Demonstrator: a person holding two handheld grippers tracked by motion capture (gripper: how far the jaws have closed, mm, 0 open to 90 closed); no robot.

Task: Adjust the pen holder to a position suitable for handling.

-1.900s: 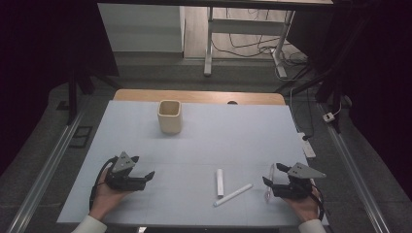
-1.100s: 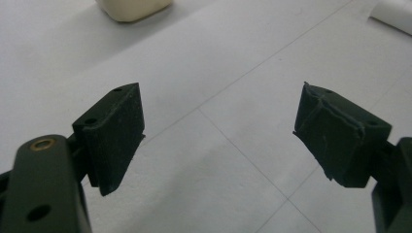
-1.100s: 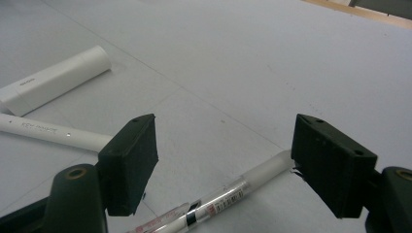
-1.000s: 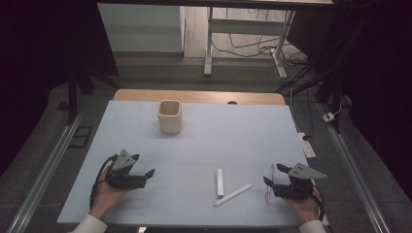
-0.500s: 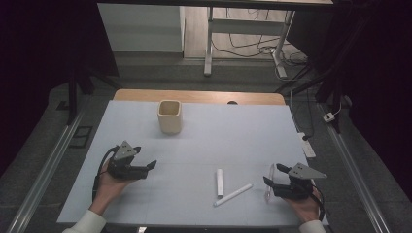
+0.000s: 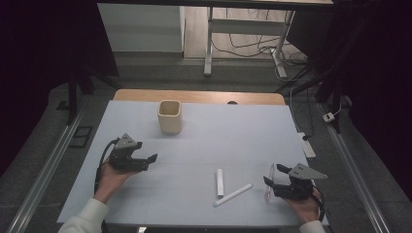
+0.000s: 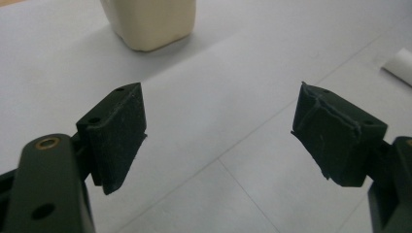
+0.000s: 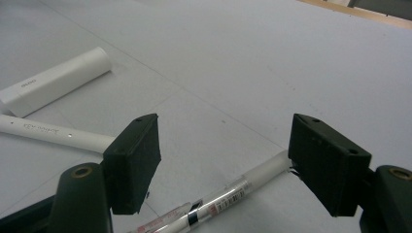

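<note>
The right gripper [image 6: 271, 180] rested low at the near right corner of the table [image 6: 243, 131], held in the person's right hand [image 6: 303, 204]. Its jaws stood wide apart and gripped nothing. In the right gripper view the right gripper [image 8: 223, 145] straddled a clear pen [image 8: 228, 194] that lay flat on the table surface between the jaws, its frosted cap end next to the right-hand jaw; whether that jaw touched the pen could not be determined from this angle. In the high view the clear pen [image 6: 268, 182] lay just in front of the gripper tips.

Beyond the pen, farther toward the table centre, lay a long white pen [image 6: 233, 194] set at a slant, and a short white tube [image 6: 219, 182] lying nearly straight away from the person. The two sat close together at their near ends. Both also showed in the right gripper view, the long white pen [image 8: 53, 133] nearer than the short white tube [image 8: 56, 87].

The left gripper [image 6: 149, 162] was held by the left hand [image 6: 111, 177] above the left part of the table, well apart from the pens. Its jaws were spread open and empty, as seen in the left gripper view [image 7: 218, 136]. A cream cup [image 6: 170, 116] stood upright toward the far side of the table, ahead of the left gripper.
</note>
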